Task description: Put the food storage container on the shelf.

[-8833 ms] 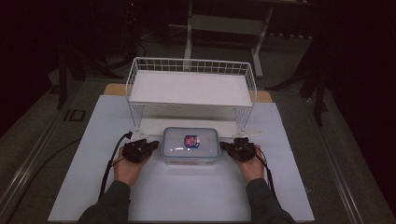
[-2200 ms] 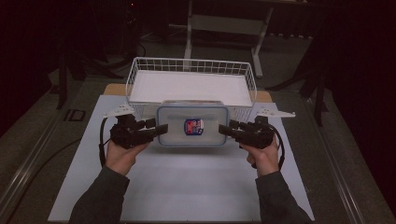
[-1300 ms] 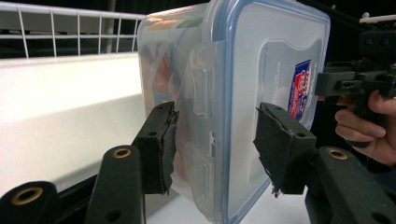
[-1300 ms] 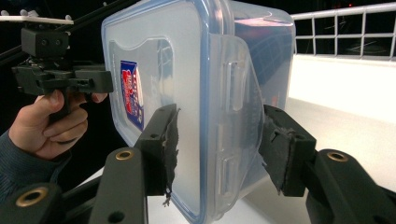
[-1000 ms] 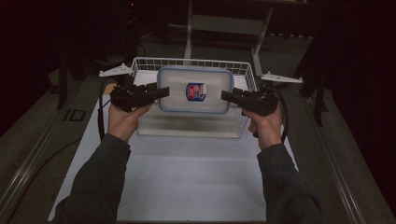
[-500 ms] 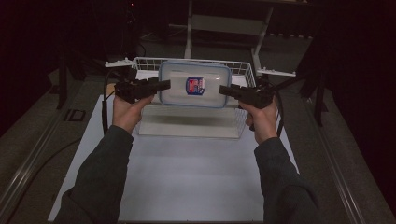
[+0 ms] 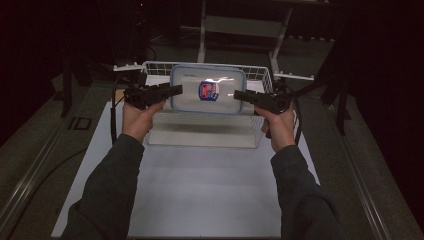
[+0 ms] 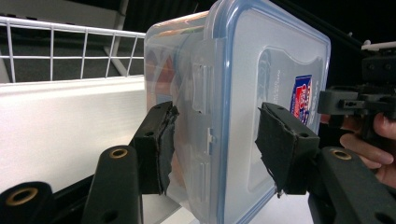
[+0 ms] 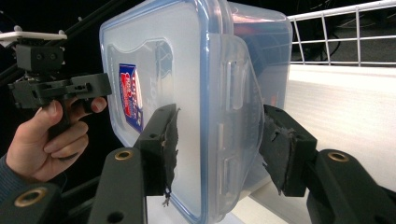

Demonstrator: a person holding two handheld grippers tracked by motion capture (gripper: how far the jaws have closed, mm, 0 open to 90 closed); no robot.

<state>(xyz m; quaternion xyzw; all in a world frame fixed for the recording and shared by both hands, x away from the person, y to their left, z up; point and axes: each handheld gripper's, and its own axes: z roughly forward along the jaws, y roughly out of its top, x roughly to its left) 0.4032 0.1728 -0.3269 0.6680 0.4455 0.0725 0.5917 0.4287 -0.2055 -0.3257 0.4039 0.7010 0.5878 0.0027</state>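
A clear plastic container point(image 7: 209, 90) with a blue-rimmed lid and a red-and-blue label hangs over the white wire rack point(image 7: 260, 73), held level by its two short ends. My left gripper point(image 7: 176, 90) is shut on the left end. In the left gripper view its pads point(image 8: 161, 144) press the base and the lid of the container point(image 8: 261, 70) beside a lid clasp. My right gripper point(image 7: 239, 95) is shut on the right end. In the right gripper view the container point(image 9: 154, 56) sits between its pads point(image 9: 278, 144). Colourful contents show dimly through the wall.
The rack's white shelf point(image 7: 200, 132) lies under the container, with a low wire rim around it. A white mat point(image 7: 210, 185) covers the table in front of the rack. Dark floor and stands surround the table. Cables trail from both grippers.
The container was on the mat in front of the rack; both grippers have lifted it up and away to above the rack's shelf. Over the last second it shifted slightly farther back.
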